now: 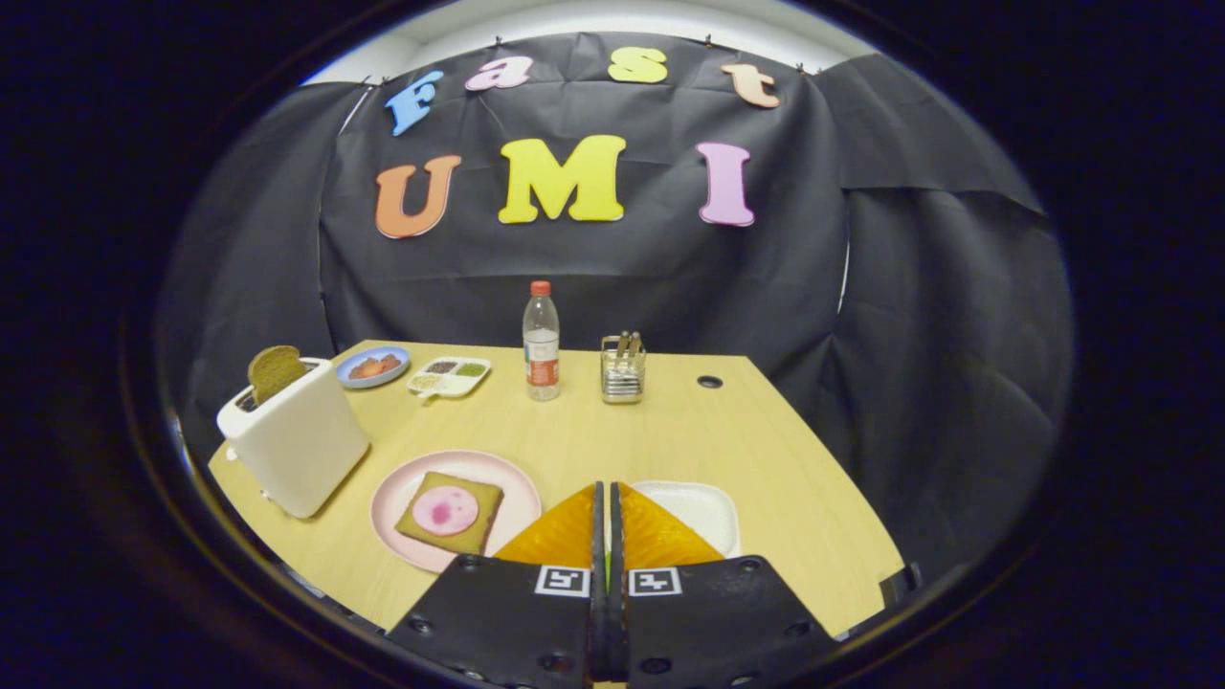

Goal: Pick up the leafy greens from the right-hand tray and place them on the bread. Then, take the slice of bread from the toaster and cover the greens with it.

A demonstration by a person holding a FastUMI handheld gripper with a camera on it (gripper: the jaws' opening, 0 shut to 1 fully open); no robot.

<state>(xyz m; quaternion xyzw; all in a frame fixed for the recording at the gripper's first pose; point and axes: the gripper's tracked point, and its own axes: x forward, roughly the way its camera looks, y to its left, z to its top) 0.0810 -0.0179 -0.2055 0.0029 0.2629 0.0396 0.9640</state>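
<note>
Nearest, hand-held gripper (605, 507) clenched, a thin green sliver barely visible between its fingers, over white tray (703, 509); left, bread (450, 513) on pink plate (413, 488); farther left, toaster (294, 436) holding a slice (276, 371); far, bottle (541, 342) on desk (612, 421).

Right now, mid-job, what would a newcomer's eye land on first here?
The gripper, its jaws closed on a thin sliver of leafy greens, with the white tray just beyond. Left of the fingers, a pink plate holds bread topped with a pink round slice. Further left, a white toaster has a bread slice sticking up.
</note>
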